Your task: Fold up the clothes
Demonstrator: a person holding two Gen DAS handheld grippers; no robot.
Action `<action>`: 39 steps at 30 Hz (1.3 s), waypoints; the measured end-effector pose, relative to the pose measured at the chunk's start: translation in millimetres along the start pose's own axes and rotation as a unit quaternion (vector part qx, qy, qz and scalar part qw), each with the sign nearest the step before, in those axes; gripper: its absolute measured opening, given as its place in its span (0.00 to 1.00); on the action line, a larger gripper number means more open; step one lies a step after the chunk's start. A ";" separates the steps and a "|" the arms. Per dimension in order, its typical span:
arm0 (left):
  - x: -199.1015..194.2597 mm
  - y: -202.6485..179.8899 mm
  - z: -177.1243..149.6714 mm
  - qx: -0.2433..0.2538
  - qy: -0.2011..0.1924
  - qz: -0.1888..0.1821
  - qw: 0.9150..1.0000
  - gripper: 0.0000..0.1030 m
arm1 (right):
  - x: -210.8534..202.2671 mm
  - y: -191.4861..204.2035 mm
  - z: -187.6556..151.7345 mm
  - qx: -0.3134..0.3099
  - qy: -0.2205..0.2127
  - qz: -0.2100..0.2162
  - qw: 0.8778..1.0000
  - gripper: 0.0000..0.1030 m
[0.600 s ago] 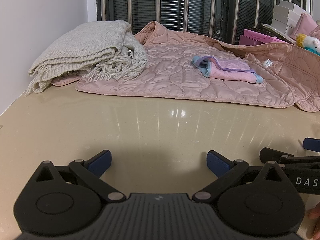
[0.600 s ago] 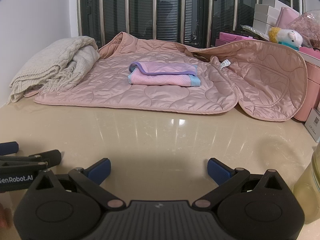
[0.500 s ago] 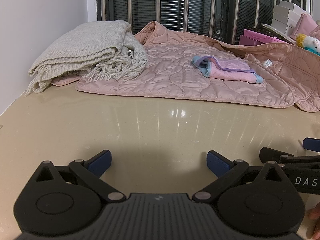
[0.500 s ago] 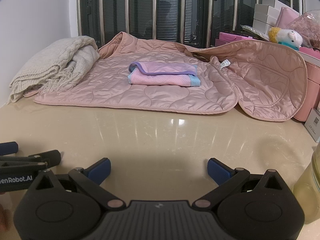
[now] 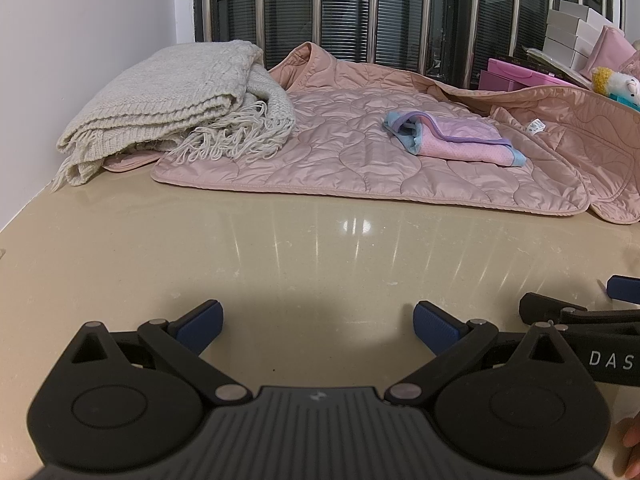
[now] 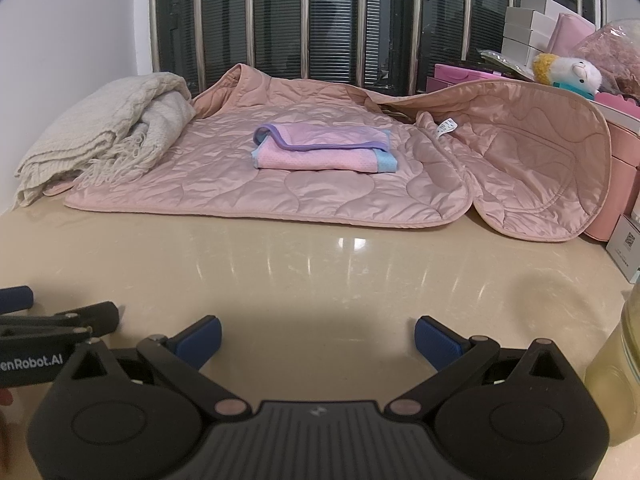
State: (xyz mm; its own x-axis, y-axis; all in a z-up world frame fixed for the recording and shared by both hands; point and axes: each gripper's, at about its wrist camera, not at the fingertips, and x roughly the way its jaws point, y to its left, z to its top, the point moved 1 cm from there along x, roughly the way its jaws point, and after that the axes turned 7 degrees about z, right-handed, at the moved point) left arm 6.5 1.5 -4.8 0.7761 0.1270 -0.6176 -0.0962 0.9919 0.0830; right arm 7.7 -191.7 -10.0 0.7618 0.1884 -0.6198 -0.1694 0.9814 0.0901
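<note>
**Both grippers waiting wide open at the near edge, clothes lying at the far edge**

The left gripper is sitting low over the beige table near its front edge, its two blue-padded fingers spreading wide apart and holding nothing between them. The right gripper is hovering just beside it at the same edge, its fingers also standing wide apart with only bare tabletop showing between them. Neither tool is touching any cloth; whether they are resting on the table surface cannot be told.

The pink quilted jacket is lying spread flat along the far edge of the table, in front of the barred window. Its right-hand flap is leaning up against pink boxes at the far right corner. A small folded pink cloth with purple and blue trim is lying on top of the jacket, near its middle. A folded cream knitted blanket with a fringe is sitting at the far left corner against the wall, its fringe overlapping the jacket's left side.

A stuffed toy is resting on the boxes at the right, and a yellowish jar is standing at the table's near right edge, just beside the right gripper.
</note>
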 end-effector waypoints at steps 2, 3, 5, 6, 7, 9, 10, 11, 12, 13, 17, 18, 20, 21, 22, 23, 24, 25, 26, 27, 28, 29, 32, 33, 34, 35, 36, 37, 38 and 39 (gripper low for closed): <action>0.2 0.1 0.1 0.000 0.000 0.000 1.000 0.99 | -0.1 0.1 0.0 0.000 0.000 0.000 1.000 1.00; 0.3 0.1 0.1 0.000 0.000 0.000 1.000 0.99 | 0.0 0.3 -0.1 0.000 0.000 0.000 1.000 1.00; 0.5 -0.1 0.2 0.001 0.000 0.000 1.000 0.99 | 0.0 0.4 -0.1 0.000 0.000 0.000 1.000 1.00; 0.4 -0.2 0.1 0.001 0.000 0.000 1.000 0.99 | 0.0 0.4 -0.1 0.000 0.000 0.000 1.000 1.00; 0.4 -0.3 0.1 0.001 0.000 0.000 1.000 0.99 | 0.0 0.4 -0.1 0.000 0.000 -0.001 1.000 1.00; 0.3 -0.5 0.0 0.001 0.000 0.000 1.000 0.99 | -0.2 0.4 -0.1 0.000 -0.001 -0.001 1.000 1.00; 0.3 -0.6 0.0 0.001 0.000 0.000 1.000 0.99 | -0.2 0.3 -0.1 0.000 -0.001 -0.001 1.000 1.00; 0.2 -0.7 -0.1 0.001 0.000 0.000 1.000 0.99 | -0.3 0.3 -0.2 0.000 -0.001 -0.001 1.000 1.00; 0.2 -0.7 -0.1 0.001 0.000 0.000 1.000 0.99 | -0.4 0.1 -0.3 0.000 -0.001 -0.001 1.000 1.00; 0.1 -0.7 -0.2 0.001 0.000 0.000 1.000 0.99 | -0.7 -0.1 -0.4 0.001 -0.001 0.000 1.000 1.00; -1.2 -5.5 0.2 0.000 -0.002 0.017 1.000 0.99 | -0.1 -1.7 1.0 0.003 0.001 -0.001 1.000 1.00; -0.8 -7.6 3.9 0.006 -0.004 0.019 1.000 0.99 | 1.3 -2.8 3.3 0.005 0.005 -0.002 1.000 1.00; -0.5 -7.9 18.3 0.010 -0.009 0.004 1.000 0.99 | 1.4 -7.9 13.6 0.011 0.011 0.008 1.000 0.95; -0.5 -6.4 27.6 0.002 -0.012 -0.007 1.000 0.99 | -0.6 -11.7 20.7 0.019 0.007 0.017 1.000 0.95; -0.2 -1.3 42.7 -0.029 -0.016 -0.026 0.999 0.99 | -3.2 -17.4 31.0 0.032 -0.006 0.029 0.999 0.95; 2.8 2.9 60.0 -0.059 -0.017 -0.043 0.997 0.99 | -3.9 -24.0 43.8 0.048 -0.020 0.041 0.998 0.95; 9.5 5.3 79.0 -0.081 -0.014 -0.057 0.995 0.99 | -4.7 -30.6 56.6 0.063 -0.034 0.053 0.996 0.95; 18.2 6.8 97.5 -0.103 -0.007 -0.072 0.992 0.99 | -5.4 -37.3 69.4 0.078 -0.048 0.065 0.994 0.95; 31.5 6.2 115.0 -0.123 0.009 -0.089 0.988 0.99 | -6.2 -44.0 82.3 0.094 -0.062 0.077 0.991 0.95; 45.8 5.5 131.6 -0.145 0.026 -0.110 0.983 0.99 | -3.0 -52.7 95.4 0.116 -0.072 0.090 0.987 0.95; 63.0 3.8 144.3 -0.172 0.047 -0.135 0.975 0.99 | 5.9 -64.3 108.8 0.150 -0.077 0.103 0.980 0.95; 82.0 0.7 153.2 -0.198 0.077 -0.154 0.965 0.99 | 15.7 -76.0 120.1 0.184 -0.077 0.117 0.973 0.94; 136.0 -11.8 167.7 -0.268 0.165 -0.180 0.932 0.83 | 50.8 -108.9 140.0 0.279 -0.062 0.157 0.945 0.85; 148.4 -15.7 169.3 -0.277 0.175 -0.191 0.925 0.80 | 62.3 -117.3 142.5 0.300 -0.059 0.173 0.936 0.83; 158.1 -19.1 170.5 -0.285 0.177 -0.195 0.922 0.72 | 73.1 -124.5 144.2 0.319 -0.055 0.186 0.928 0.76; 167.1 -22.2 171.3 -0.292 0.180 -0.199 0.918 0.70 | 82.7 -129.7 144.7 0.335 -0.051 0.194 0.920 0.70; 174.7 -24.7 171.5 -0.296 0.185 -0.203 0.915 0.70 | 92.5 -133.4 145.0 0.347 -0.046 0.200 0.915 0.69; 182.3 -27.3 171.7 -0.301 0.189 -0.208 0.911 0.67 | 102.7 -135.5 145.2 0.355 -0.041 0.204 0.911 0.68; 189.9 -29.9 171.9 -0.305 0.194 -0.212 0.908 0.62 | 112.3 -137.1 145.6 0.362 -0.035 0.207 0.908 0.64; 197.2 -32.5 172.1 -0.309 0.200 -0.219 0.904 0.58 | 120.6 -138.3 145.8 0.367 -0.032 0.209 0.906 0.61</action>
State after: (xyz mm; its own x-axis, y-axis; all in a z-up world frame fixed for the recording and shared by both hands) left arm 269.9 -6.6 5.3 0.5484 -0.4100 -0.7288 -0.2593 0.7452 -0.6144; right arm 214.2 -299.4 16.4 0.7660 0.5279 -0.3669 -0.0081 0.5787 0.8155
